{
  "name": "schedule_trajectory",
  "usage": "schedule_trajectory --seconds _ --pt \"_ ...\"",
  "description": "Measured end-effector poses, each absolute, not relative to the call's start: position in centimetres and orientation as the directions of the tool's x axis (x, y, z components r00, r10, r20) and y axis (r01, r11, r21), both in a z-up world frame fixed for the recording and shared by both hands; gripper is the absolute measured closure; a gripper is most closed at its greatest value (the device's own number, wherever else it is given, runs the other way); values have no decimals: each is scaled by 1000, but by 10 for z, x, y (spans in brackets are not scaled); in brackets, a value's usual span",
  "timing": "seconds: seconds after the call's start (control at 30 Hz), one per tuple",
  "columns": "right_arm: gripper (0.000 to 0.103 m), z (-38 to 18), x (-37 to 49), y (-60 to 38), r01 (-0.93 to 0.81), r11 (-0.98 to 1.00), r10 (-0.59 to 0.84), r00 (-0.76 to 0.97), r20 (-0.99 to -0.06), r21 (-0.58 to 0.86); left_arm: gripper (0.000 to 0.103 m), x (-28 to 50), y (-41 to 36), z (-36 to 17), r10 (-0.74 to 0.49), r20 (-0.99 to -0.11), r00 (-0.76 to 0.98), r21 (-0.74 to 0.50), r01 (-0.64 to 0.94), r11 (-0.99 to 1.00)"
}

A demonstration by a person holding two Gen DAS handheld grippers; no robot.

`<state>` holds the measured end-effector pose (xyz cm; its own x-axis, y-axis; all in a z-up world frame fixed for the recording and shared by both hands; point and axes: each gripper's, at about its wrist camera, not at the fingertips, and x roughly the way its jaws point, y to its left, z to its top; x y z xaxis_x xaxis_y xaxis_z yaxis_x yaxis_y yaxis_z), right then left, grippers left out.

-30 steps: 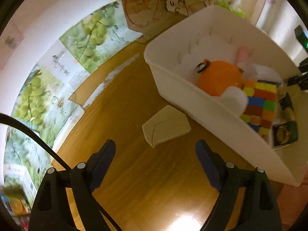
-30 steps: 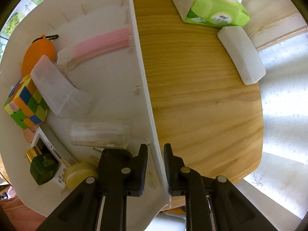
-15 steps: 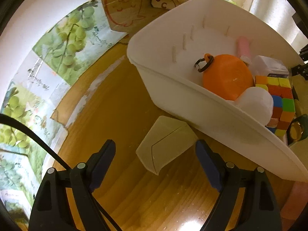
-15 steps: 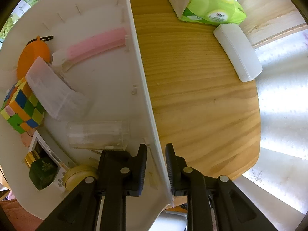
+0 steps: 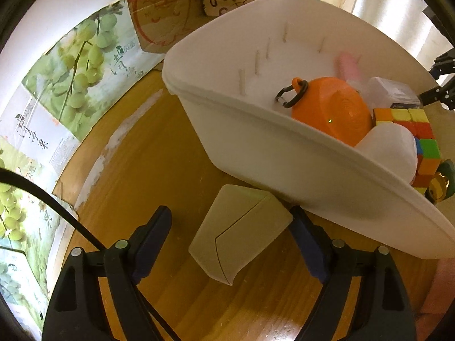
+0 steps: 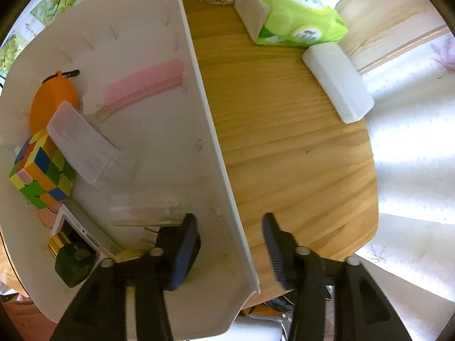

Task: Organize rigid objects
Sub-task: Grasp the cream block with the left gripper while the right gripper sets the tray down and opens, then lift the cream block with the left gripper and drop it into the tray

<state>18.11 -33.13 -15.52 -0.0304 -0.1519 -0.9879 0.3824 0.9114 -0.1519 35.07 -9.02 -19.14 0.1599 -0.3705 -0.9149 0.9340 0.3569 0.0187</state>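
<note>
Most rigid items already in white bin (image 6: 210, 130): orange case (image 5: 332, 113), puzzle cube (image 6: 42, 176), pink bar (image 6: 142, 85), clear boxes, green bottle (image 6: 74, 264).

Left on desk (image 5: 148, 176): pale wedge-shaped box (image 5: 241, 233) just beside bin, white case (image 6: 338, 82) further off.

Your left gripper (image 5: 230, 236): fingers apart, just been narrowing, straddling wedge box, not touching.

Your right gripper (image 6: 230, 253): fingers just been opening, bin wall between them, unclamped.

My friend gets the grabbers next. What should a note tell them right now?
Left gripper: open around the beige case on the table, not pinching it.
Right gripper: jaws have just been opening off the white bin's wall; the wall stands between them, unpinched.
Done: cube, orange pouch, pink box and clear boxes are in the bin.
Left: beige case, maybe the white case outside.
</note>
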Motion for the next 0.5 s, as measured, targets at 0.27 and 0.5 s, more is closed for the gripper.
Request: schedule_trajectory --seconds 0.27,0.5 --pt "34 -132 176 -329 458 875 -190 28 -981 -156 42 337 -76 -184 -421 -892 164 18 944 329" --pt "32 -118 172 -321 475 865 -219 71 -973 -160 43 320 -62 -181 -420 -882 215 60 934 351"
